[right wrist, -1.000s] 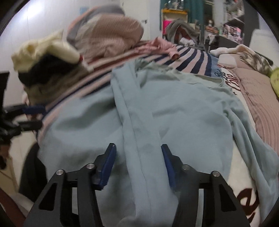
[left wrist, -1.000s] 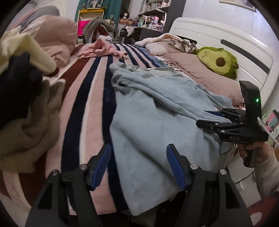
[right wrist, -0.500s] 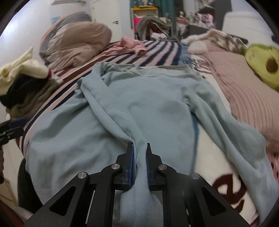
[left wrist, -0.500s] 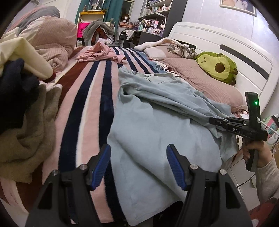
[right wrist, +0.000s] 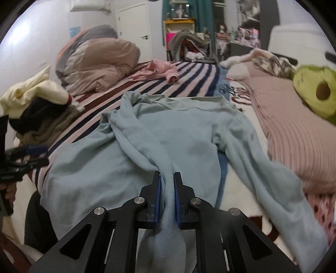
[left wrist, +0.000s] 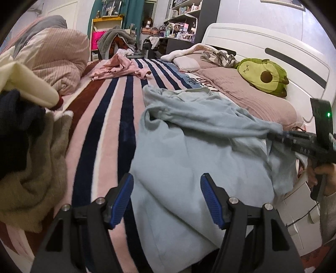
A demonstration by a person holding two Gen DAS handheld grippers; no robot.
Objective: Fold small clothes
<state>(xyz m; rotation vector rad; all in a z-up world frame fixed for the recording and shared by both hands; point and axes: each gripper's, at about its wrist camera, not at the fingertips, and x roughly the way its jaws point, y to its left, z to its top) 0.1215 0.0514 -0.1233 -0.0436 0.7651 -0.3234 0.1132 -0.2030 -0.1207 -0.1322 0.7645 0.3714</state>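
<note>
Pinching a sleeve point(right wrist: 136, 134) of the light blue sweatshirt point(right wrist: 189, 142) in my right gripper point(right wrist: 167, 201), jaws easing slightly apart, pointing downward; sleeve is running toward upper left, sweatshirt lying mid-frame on the striped blanket point(left wrist: 117, 117). My left gripper point(left wrist: 166, 201) is hovering spread, empty.

The light-blue sweater's point(left wrist: 189, 151) near hem drops out of sight over the bed's edge; its gripped sleeve point(right wrist: 166, 241) runs off the bottom. Avocado plush point(right wrist: 315, 94) smeared by blur, shelf items point(left wrist: 180, 10) too small to tell.

Your left gripper point(left wrist: 167, 199): black frame, blue ribbed fingers point(left wrist: 122, 200), silver screws. Your right gripper point(right wrist: 167, 200): same build; green light on its body. Your sleeve point(left wrist: 329, 206): cream knit.
</note>
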